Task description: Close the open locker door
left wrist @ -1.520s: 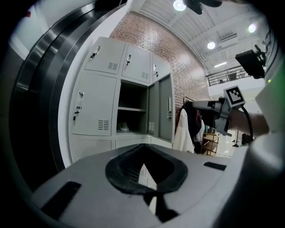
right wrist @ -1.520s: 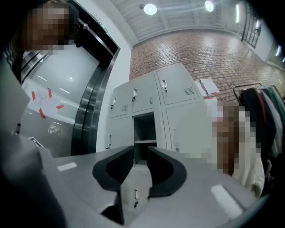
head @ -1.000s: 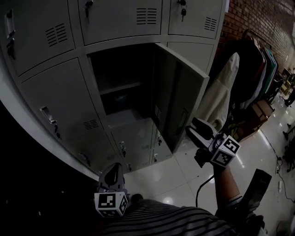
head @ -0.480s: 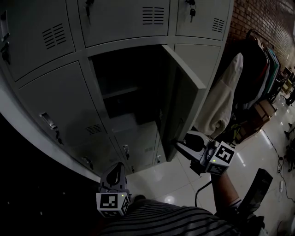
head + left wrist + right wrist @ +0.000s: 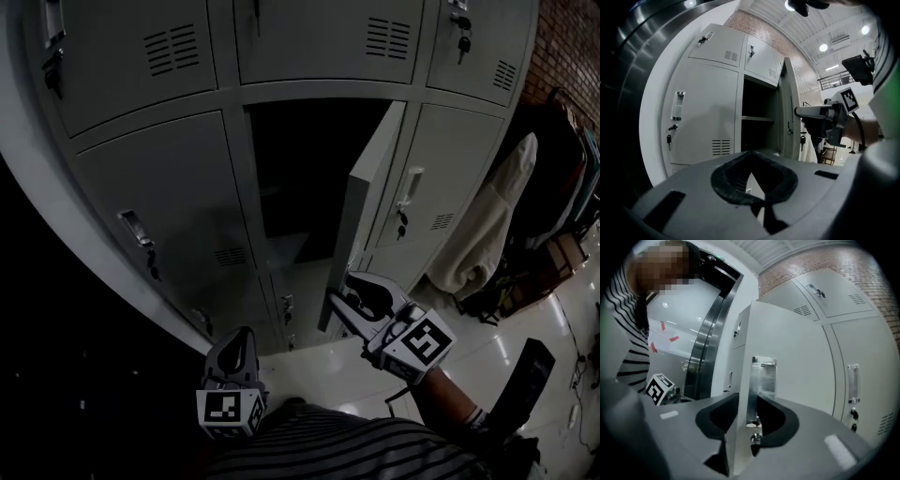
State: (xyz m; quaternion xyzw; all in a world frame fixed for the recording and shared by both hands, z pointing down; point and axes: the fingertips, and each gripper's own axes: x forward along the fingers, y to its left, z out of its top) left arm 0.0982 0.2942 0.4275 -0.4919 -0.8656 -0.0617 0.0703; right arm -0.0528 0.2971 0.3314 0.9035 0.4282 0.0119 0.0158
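Grey locker bank (image 5: 159, 178) on a glossy pale floor (image 5: 478, 361); brick wall (image 5: 572, 28) at right. Hung garments (image 5: 487, 234) near the bank's right end.

Locker door (image 5: 361, 211), middle row, is ajar and hinged right. Its long axis is vertical, free edge toward the person.

Right claw (image 5: 339, 300) straddles that edge at the handle (image 5: 761, 376), jaws closing. Left claw (image 5: 236, 342) is low, pressed together, empty, well apart.

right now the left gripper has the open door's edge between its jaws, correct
Not the left: the right gripper has the open door's edge between its jaws, which are closing on it, as the right gripper view shows. The left gripper hangs low, apart from the door.
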